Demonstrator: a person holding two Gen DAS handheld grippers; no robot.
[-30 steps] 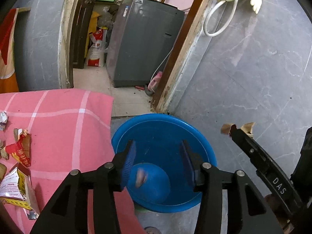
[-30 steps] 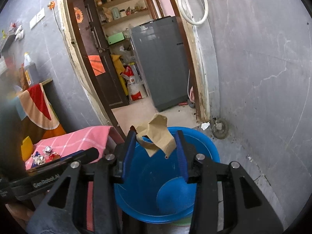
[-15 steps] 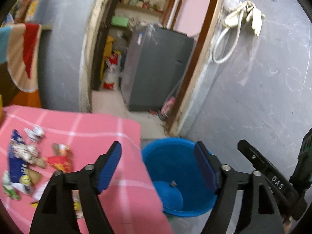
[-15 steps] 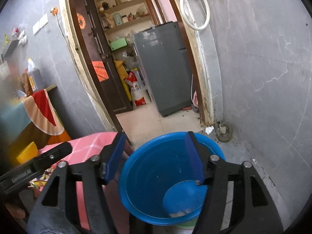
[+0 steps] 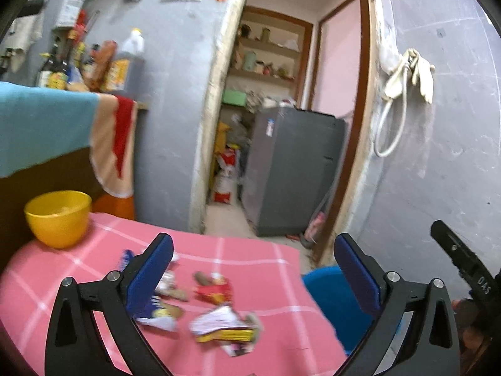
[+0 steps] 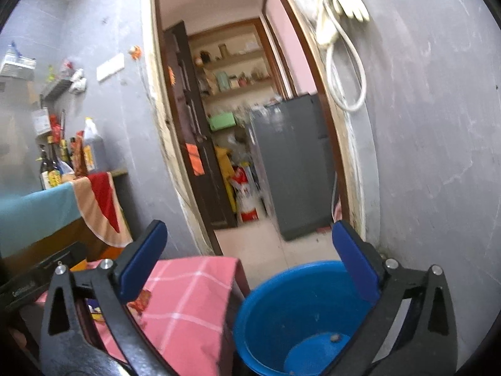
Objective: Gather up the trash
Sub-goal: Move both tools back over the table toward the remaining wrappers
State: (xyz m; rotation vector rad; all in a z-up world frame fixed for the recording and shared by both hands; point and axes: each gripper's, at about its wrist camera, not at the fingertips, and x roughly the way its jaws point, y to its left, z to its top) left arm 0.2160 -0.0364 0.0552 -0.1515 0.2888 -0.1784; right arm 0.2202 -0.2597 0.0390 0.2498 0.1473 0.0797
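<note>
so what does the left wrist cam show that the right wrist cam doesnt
Only the left wrist view shows the yellow bowl and the whole wrapper pile on the pink cloth. Only the right wrist view looks down into the blue basin to its bottom. Both show the open left gripper or right gripper, the cloth, the basin, the doorway and the grey appliance.

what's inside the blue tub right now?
In the right wrist view the blue tub shows a bare blue bottom with one small brown scrap and a few specks. The right tool finger covers part of its right wall.
</note>
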